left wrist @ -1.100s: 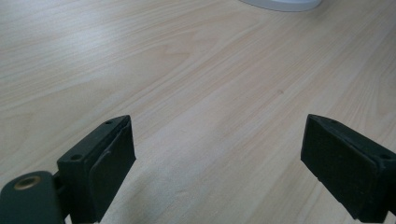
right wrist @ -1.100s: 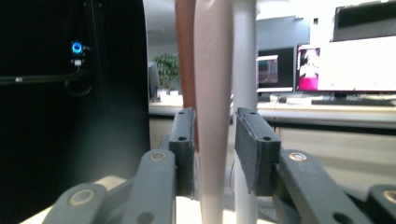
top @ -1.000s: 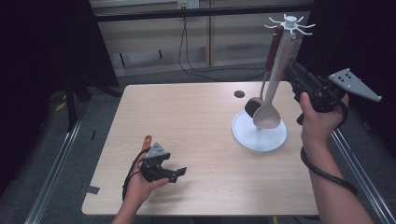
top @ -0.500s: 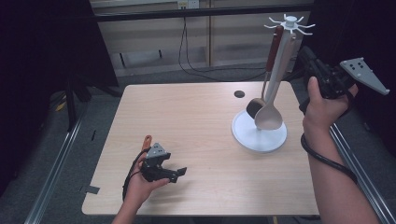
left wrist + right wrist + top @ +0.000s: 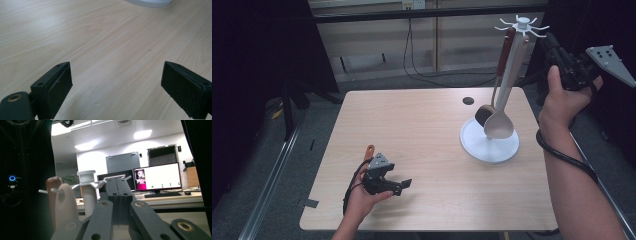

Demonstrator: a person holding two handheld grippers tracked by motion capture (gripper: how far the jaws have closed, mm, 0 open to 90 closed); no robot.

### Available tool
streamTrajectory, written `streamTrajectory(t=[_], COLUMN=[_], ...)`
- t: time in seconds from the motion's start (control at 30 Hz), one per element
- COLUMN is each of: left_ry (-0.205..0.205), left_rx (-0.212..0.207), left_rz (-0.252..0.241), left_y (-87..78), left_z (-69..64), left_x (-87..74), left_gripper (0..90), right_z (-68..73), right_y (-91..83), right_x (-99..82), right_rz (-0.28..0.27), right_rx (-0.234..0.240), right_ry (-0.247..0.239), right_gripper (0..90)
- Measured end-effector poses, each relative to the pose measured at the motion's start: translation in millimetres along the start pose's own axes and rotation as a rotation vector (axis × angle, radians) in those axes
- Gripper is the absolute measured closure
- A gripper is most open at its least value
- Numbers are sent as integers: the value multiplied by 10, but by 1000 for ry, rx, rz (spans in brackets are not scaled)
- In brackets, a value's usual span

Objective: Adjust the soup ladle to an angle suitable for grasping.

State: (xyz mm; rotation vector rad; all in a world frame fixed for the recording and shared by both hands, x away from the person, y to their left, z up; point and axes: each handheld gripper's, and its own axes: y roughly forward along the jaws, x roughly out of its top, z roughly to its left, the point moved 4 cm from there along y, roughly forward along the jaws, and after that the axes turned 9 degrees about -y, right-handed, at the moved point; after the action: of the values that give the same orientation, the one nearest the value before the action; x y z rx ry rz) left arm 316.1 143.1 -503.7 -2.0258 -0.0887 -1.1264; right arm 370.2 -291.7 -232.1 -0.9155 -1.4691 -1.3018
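Note:
A white utensil stand [image 5: 515, 60] rises from a round white base [image 5: 477, 145] at the table's right side. A beige spoon [image 5: 498, 125] and a dark ladle with a brown handle [image 5: 485, 115] hang from its top hooks. My right gripper [image 5: 547, 41] is held high, just right of the stand's top, apart from it. In the right gripper view its jaws [image 5: 119, 192] are pressed together with nothing between them, and the stand's top [image 5: 86, 173] and the beige handle [image 5: 65, 202] lie left of them. My left gripper [image 5: 403, 184] rests low at the table's front left, open [image 5: 116, 68] over bare wood.
The light wooden table [image 5: 422, 125] has a small dark round hole [image 5: 468, 100] near its back edge. The stand's white base [image 5: 150, 2] lies far ahead in the left gripper view. Cables trail on the floor behind the table. Metal rails run along both sides.
My right hand has risen and drawn to the right, away from the hanging spoon handle, up to the level of the stand's top. The left hand has stayed in place.

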Motion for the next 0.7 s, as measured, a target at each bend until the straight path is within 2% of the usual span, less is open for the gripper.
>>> streamTrajectory(t=[0.2,0.33,0.7], left_ry=[-1,4,1], left_rx=[1,4,5], left_rz=[4,2,2], left_y=[-1,-5,-16], left_z=[7,11,8], left_x=[-2,3,9], left_gripper=[97,97,97], right_z=[28,85,222], right_y=[8,-10,-37], right_x=[18,35,71], right_rz=[-10,-14,-25], right_rx=[5,43,73], right_ry=[-3,-18,-33], right_gripper=[900,900,900])
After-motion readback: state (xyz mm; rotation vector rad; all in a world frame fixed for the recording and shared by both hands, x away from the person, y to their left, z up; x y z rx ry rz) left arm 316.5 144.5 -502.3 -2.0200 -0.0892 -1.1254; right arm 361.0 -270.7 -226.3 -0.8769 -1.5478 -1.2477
